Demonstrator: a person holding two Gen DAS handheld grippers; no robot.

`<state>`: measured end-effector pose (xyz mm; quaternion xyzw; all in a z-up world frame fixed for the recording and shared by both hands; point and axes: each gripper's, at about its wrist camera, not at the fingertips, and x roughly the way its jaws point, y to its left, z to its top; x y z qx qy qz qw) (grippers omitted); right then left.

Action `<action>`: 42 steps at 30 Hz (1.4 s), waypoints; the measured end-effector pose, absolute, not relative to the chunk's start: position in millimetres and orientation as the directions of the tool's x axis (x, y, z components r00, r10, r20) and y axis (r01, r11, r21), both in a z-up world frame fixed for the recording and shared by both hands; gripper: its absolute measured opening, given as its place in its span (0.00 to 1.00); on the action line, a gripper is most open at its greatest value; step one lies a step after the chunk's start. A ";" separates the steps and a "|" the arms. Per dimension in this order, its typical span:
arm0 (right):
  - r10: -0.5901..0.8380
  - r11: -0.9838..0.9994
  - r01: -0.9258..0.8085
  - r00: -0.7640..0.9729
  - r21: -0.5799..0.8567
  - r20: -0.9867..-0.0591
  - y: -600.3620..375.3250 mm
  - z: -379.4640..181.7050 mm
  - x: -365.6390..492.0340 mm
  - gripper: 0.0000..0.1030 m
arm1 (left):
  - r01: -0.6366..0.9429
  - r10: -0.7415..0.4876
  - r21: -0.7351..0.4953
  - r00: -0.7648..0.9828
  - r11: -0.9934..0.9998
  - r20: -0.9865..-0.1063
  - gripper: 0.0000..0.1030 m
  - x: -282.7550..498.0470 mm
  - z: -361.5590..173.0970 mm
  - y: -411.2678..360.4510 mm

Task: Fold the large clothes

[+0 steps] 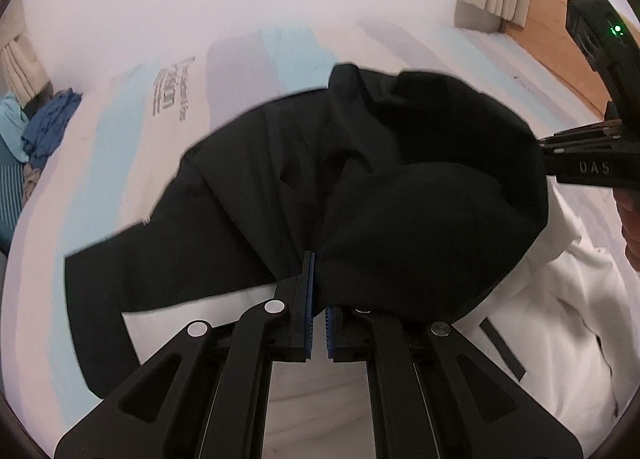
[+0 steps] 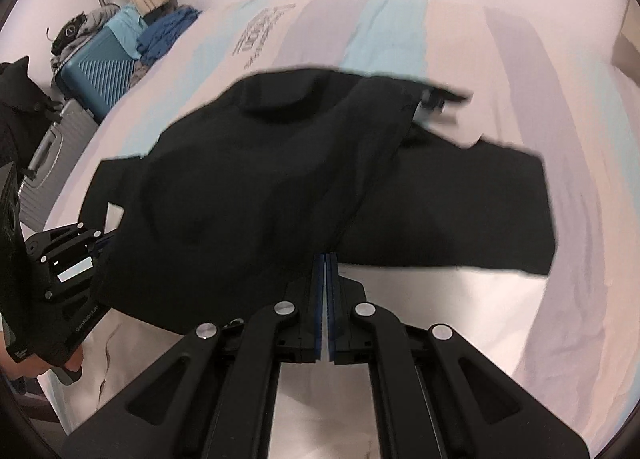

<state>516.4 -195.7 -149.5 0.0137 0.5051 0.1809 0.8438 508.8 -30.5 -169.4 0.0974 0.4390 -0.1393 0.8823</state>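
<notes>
Black linkage arms fill the foreground, and at their tips the left gripper (image 1: 316, 283) is pressed together on a gathered edge of the black garment (image 1: 360, 163), the cloth pinched between its blue pads (image 1: 307, 299). Beneath everything spreads the bed (image 1: 120, 19), its cover striped in pale pink, lilac and light blue with grey lettering. On it the large black garment lies partly flat and partly lifted into a billowing fold between the two tools. A white piece of clothing (image 1: 560, 319) lies under it, toward the near edge. The right gripper (image 2: 325, 263) is likewise clamped shut on the garment's edge. Beside the bed stand a blue suitcase (image 2: 100, 71) heaped with blue clothes (image 2: 168, 35) and a grey suitcase (image 2: 52, 155).
</notes>
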 end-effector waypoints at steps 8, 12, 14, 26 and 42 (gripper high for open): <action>0.290 0.944 -0.269 0.396 0.192 -0.871 -186.8 -182.4 504.6 0.00 | 0.259 -0.122 0.024 0.535 0.966 -0.836 0.03 507.6 -198.5 -22.4; 0.287 0.947 -0.251 0.388 0.199 -0.876 -184.3 -194.4 503.5 0.00 | 0.257 -0.114 0.029 0.525 0.966 -0.843 0.03 503.4 -208.2 -22.2; 0.282 0.949 -0.251 0.388 0.194 -0.878 -183.5 -197.1 503.1 0.00 | 0.251 -0.109 0.030 0.518 0.968 -0.849 0.03 502.1 -214.5 -20.3; 0.260 0.955 -0.243 0.410 0.170 -0.874 -176.8 -198.2 496.6 0.20 | 0.233 -0.077 0.065 0.553 0.970 -0.830 0.34 488.7 -200.4 -32.5; 0.244 0.961 -0.238 0.490 0.141 -0.837 -179.2 -174.1 475.6 0.81 | 0.150 -0.104 -0.022 0.560 0.988 -0.822 0.94 450.5 -171.5 -22.5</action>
